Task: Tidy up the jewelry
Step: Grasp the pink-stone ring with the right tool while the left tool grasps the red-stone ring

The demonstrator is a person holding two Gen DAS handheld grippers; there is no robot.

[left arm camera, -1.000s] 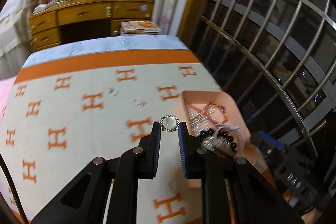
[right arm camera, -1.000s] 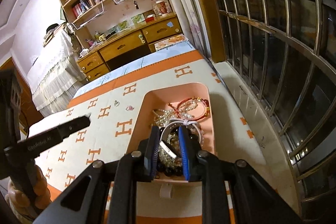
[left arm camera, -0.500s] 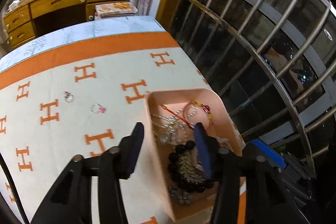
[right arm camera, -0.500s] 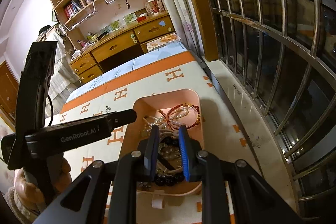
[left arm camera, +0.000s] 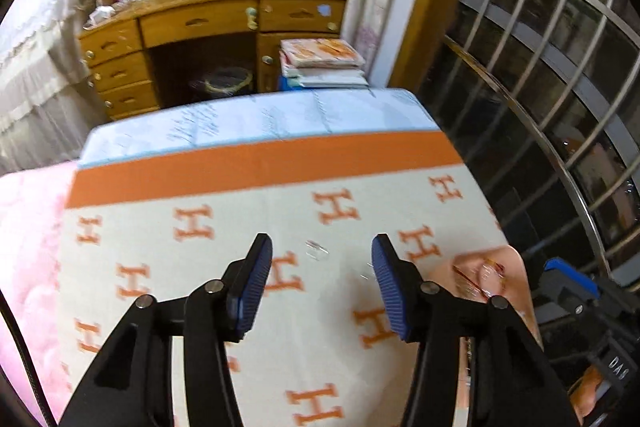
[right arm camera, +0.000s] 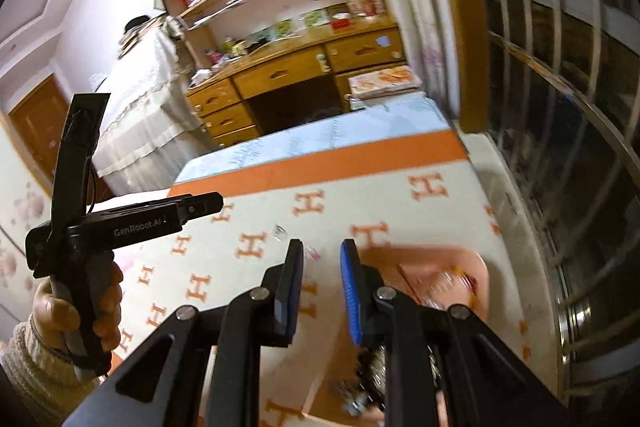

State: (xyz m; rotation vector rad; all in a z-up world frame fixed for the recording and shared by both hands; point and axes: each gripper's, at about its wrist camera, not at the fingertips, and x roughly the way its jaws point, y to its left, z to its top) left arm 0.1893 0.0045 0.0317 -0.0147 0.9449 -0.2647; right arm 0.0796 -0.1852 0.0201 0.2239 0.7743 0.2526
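My left gripper (left arm camera: 322, 247) is wide open and empty above the H-patterned blanket (left arm camera: 192, 259). A small clear ring (left arm camera: 316, 250) lies on the blanket between its fingertips, and a second faint piece (left arm camera: 366, 273) lies by the right finger. The pink tray (left arm camera: 516, 291) of jewelry is at the right. In the right wrist view my right gripper (right arm camera: 322, 247) is slightly open and empty beside the pink tray (right arm camera: 480, 267), which holds beads and bracelets. Two small rings (right arm camera: 279, 231) (right arm camera: 312, 254) lie on the blanket ahead. The left gripper (right arm camera: 152, 223) hovers at the left.
A wooden desk (left arm camera: 216, 23) with drawers and a stack of books (left arm camera: 324, 63) stand beyond the bed. A barred window (left arm camera: 540, 75) runs along the right. A pink quilt (left arm camera: 28, 247) lies at the left edge.
My left gripper dropped the round pearl brooch into the tray, opened wide and swung back left over the blanket. My right gripper lifted from the tray and opened slightly.
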